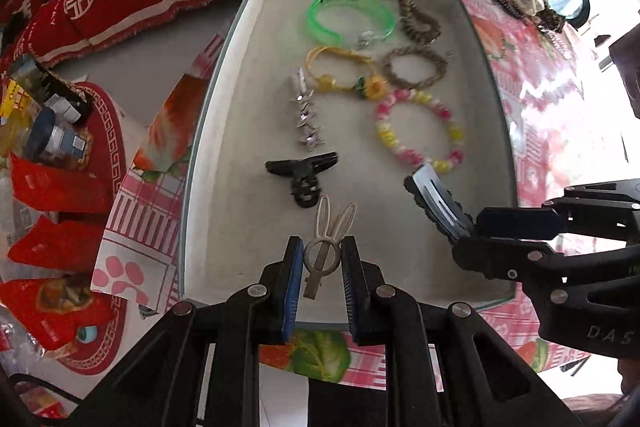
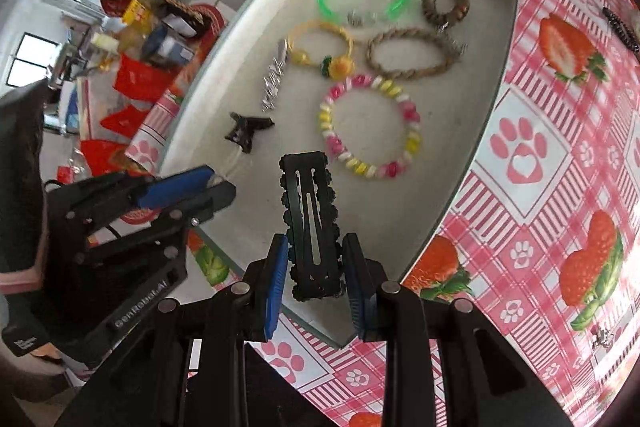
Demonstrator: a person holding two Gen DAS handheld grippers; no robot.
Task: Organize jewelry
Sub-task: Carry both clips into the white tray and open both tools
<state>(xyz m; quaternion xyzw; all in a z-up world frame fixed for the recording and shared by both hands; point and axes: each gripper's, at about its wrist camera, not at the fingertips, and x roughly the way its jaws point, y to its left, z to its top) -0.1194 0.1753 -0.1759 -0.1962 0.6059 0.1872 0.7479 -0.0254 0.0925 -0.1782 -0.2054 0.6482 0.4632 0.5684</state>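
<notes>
Two hand-held grippers are hovering over a shallow grey tray (image 1: 224, 131) of jewelry on a strawberry-print tablecloth (image 2: 560, 147). Nearest the left wrist lens, the left gripper (image 1: 321, 259) is pinching a pale rabbit-eared clip (image 1: 326, 239) between narrow jaws at the tray's 6 o'clock edge; at 4 o'clock, the right gripper (image 2: 316, 267) is clamping a black snap clip (image 2: 310, 223), its jaws likewise narrow. Just beyond, a black claw clip (image 1: 304, 175) and a silver barrette (image 1: 304, 115) are lying at 9 o'clock, a pink-and-yellow bead bracelet (image 1: 418, 125) at 3, and a green bangle (image 1: 348, 17) at 12. Judging by the layout, each clip is best lowered flat onto bare floor beside the other clips, clear of the bracelets, before the jaws ease. Whether either clip is touching the tray floor is hard to make out, and the dark items on the far tablecloth are blurring beyond recognition.
</notes>
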